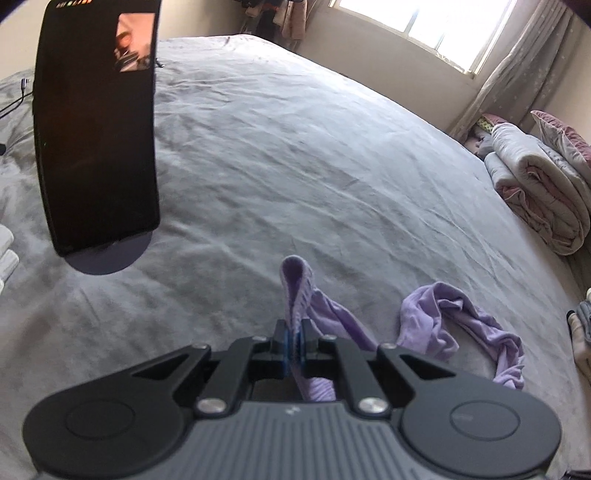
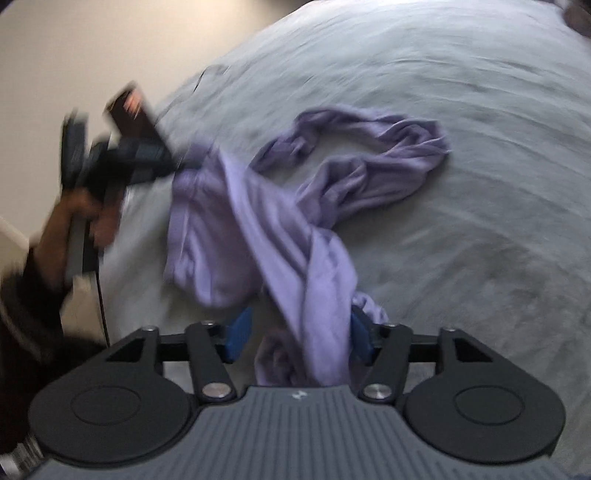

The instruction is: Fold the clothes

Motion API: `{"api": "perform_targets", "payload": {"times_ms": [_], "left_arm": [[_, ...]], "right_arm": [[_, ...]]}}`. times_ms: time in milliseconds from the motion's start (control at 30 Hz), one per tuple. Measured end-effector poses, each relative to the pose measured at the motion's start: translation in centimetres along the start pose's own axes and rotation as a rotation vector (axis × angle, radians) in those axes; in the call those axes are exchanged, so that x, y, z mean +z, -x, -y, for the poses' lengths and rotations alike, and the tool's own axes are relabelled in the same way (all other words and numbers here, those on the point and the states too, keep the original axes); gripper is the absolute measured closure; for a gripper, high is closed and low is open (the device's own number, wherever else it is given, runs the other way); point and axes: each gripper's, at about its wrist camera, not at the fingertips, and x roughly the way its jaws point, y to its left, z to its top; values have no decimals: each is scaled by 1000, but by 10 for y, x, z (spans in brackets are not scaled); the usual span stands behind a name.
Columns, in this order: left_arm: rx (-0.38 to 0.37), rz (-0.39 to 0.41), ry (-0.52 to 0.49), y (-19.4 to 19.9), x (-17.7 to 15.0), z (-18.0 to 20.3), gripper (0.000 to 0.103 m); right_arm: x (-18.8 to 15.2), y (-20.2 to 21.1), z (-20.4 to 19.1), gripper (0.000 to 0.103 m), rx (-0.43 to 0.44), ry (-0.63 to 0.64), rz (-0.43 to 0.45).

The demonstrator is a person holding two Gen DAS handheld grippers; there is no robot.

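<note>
**A:** How far along are you?

**B:** Barely started. The purple garment (image 2: 258, 221) lies twisted and bunched on the grey bedspread (image 2: 461, 184); you have no fold made yet.

**A:** And your grips?

**B:** Your left gripper (image 1: 294, 341) pinches a ribbed edge. Your right gripper (image 2: 299, 332) stands spread, soft cloth draped loosely between its blue pads (image 2: 239, 328).

A home bedroom is showing here: a wide bed (image 1: 295, 166) under a grey sheet, a curtained window (image 1: 424, 29), folded quilts (image 1: 535, 184) lying alongside.
</note>
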Motion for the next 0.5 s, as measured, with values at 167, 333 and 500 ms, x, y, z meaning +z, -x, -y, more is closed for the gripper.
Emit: {"api": "perform_targets", "payload": {"times_ms": [167,333,500], "left_arm": [[7,6,19,-3,-1,1,98],[50,24,-47,-8,-4,11,97],[39,36,-47,-8,-5,8,97]], "right_arm": [[-8,-5,-13,68,-104,106,-21],[-5,1,-17,86,-214,113,0],[24,9,-16,87,-373,108,47]]}}
